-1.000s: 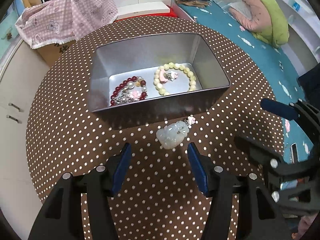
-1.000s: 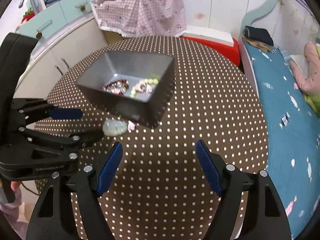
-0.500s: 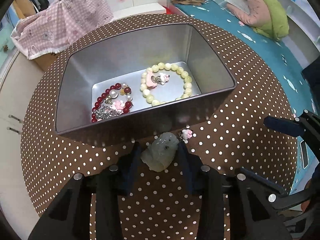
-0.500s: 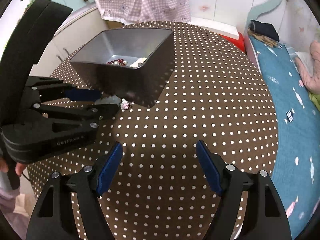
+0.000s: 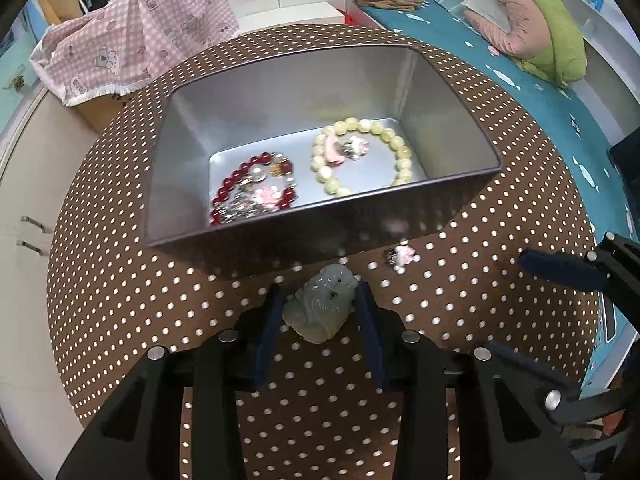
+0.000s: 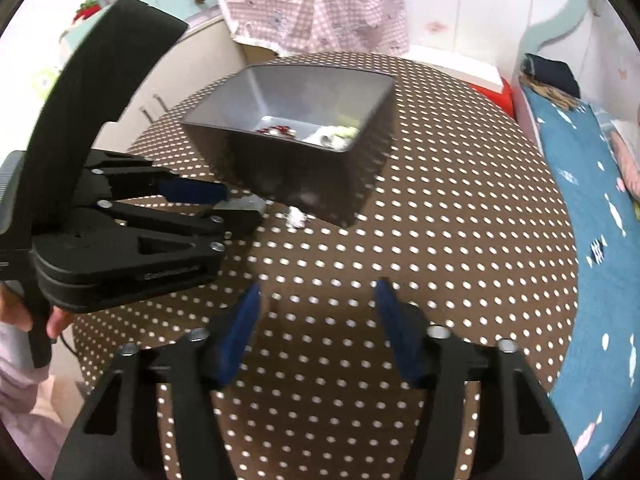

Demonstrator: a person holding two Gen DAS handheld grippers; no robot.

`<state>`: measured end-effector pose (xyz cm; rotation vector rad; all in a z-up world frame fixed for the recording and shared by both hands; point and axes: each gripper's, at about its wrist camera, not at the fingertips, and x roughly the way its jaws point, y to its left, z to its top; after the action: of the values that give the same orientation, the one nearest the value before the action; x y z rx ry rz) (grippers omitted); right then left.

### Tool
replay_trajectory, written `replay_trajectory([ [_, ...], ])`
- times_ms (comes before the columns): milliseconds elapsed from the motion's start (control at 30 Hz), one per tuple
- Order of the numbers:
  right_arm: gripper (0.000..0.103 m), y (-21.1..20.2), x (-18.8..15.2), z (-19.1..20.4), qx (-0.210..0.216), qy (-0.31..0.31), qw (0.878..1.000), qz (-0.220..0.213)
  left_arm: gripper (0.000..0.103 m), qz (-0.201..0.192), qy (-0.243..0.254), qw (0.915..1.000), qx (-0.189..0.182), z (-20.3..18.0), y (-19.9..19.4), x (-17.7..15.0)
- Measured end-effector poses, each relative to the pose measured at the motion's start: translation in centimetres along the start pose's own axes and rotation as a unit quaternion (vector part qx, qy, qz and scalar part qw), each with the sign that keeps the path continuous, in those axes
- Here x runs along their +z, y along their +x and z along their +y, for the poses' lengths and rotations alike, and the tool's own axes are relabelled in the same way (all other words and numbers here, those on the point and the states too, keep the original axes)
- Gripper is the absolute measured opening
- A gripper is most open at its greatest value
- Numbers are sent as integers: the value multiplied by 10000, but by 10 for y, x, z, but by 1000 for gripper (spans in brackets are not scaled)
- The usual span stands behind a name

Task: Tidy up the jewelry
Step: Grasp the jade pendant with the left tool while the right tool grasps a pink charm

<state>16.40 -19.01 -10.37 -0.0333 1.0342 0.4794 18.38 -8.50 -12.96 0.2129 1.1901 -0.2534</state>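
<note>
My left gripper (image 5: 318, 300) is shut on a pale green jade pendant (image 5: 322, 306), held just in front of the grey metal tin (image 5: 320, 224). A small pink charm (image 5: 402, 255) hangs from the pendant to the right. The tin holds a red bead bracelet (image 5: 256, 194) and a cream bead bracelet (image 5: 362, 160). In the right wrist view the left gripper (image 6: 236, 206) holds the pendant (image 6: 248, 203) beside the tin (image 6: 304, 168). My right gripper (image 6: 318, 300) is open and empty above the dotted table.
The round table has a brown cloth with white dots (image 5: 120, 280). A pink checked cloth (image 5: 132, 40) covers a box behind it. A bed with teal cover (image 5: 540, 92) lies to the right. White cabinets (image 6: 192, 68) stand to the left.
My left gripper closed on the jade pendant and lifted it slightly toward the tin. The right gripper moved lower and closer to the table.
</note>
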Motion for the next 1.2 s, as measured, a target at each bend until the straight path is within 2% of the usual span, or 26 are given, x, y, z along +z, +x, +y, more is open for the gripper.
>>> replay_trajectory([
  [200, 42, 14, 15, 17, 105, -144, 9998, 45, 36, 5, -127, 9999, -78, 17, -4, -7],
  [433, 32, 34, 34, 28, -44, -91, 9999, 79, 36, -57, -153, 9997, -157, 26, -7, -11],
  [767, 29, 55, 49, 38, -466, -116, 9986, 210, 36, -79, -160, 9988, -459, 35, -6, -13],
  [933, 16, 59, 53, 41, -488, -207, 9984, 177, 36, -101, -146, 9985, -524, 36, -6, -15],
  [1200, 16, 57, 54, 35, -534, -103, 9984, 128, 36, -164, -287, 9981, -511, 46, -9, -17],
])
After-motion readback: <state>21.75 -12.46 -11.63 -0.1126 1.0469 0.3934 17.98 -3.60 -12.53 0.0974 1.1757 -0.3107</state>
